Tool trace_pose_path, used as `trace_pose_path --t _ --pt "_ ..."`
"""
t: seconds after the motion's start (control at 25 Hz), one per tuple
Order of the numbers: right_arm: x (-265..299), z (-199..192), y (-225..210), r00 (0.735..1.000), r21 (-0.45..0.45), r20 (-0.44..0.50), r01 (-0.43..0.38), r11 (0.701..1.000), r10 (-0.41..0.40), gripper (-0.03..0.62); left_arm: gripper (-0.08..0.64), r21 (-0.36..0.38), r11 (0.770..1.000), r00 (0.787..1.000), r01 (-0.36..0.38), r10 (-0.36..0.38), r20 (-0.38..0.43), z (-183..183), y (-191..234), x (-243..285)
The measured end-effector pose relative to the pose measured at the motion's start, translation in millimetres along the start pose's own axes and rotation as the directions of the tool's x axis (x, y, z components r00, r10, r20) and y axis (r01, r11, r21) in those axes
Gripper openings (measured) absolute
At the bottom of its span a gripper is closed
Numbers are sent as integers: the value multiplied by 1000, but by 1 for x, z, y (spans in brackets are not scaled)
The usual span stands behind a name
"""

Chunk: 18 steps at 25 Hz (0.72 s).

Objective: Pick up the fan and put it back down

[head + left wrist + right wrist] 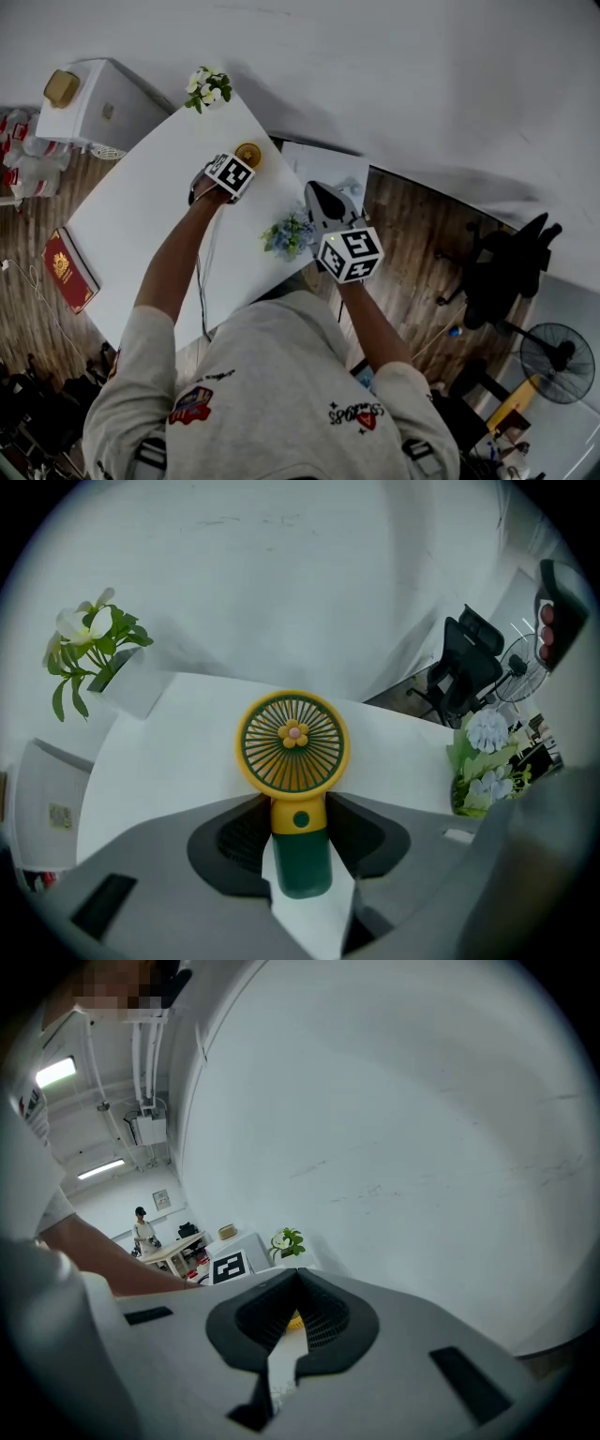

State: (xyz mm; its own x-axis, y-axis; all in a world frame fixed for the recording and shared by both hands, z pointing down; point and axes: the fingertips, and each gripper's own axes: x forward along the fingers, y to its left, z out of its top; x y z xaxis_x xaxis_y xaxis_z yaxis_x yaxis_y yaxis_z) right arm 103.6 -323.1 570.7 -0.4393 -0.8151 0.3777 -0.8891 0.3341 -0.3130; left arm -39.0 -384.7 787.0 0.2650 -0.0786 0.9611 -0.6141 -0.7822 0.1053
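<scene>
Overhead, fan [249, 153] mostly behind left claw [239, 167]

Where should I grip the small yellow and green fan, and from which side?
Grip the fan by its slim handle, just under the round head, from straight above, one finger each side: it lies flat, face up, on the table, and its head is wide.

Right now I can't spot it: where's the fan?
Centre of the left gripper view, the fan sits on the white table between the left gripper's fingers.
</scene>
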Motion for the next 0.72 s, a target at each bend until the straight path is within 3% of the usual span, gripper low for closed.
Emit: trace_pose_path --t 0.2,0.4,0.52,0.72 --pt "-3 0 1 1000 -11 -6 2 1000 -2 2 179 44 999 992 -27 21 121 14 -2 -3" --pt "-6 0 5 1000 -22 -9 -8 1000 8 2 178 7 1000 992 -15 14 125 -1 -11 -11" --pt "-7 1 11 1000 -25 -6 -22 999 22 2 178 0 998 968 -69 67 243 13 -4 -32" --pt "-8 9 29 998 -47 9 -61 997 62 2 178 -75 991 921 -110 130 368 16 4 -75"
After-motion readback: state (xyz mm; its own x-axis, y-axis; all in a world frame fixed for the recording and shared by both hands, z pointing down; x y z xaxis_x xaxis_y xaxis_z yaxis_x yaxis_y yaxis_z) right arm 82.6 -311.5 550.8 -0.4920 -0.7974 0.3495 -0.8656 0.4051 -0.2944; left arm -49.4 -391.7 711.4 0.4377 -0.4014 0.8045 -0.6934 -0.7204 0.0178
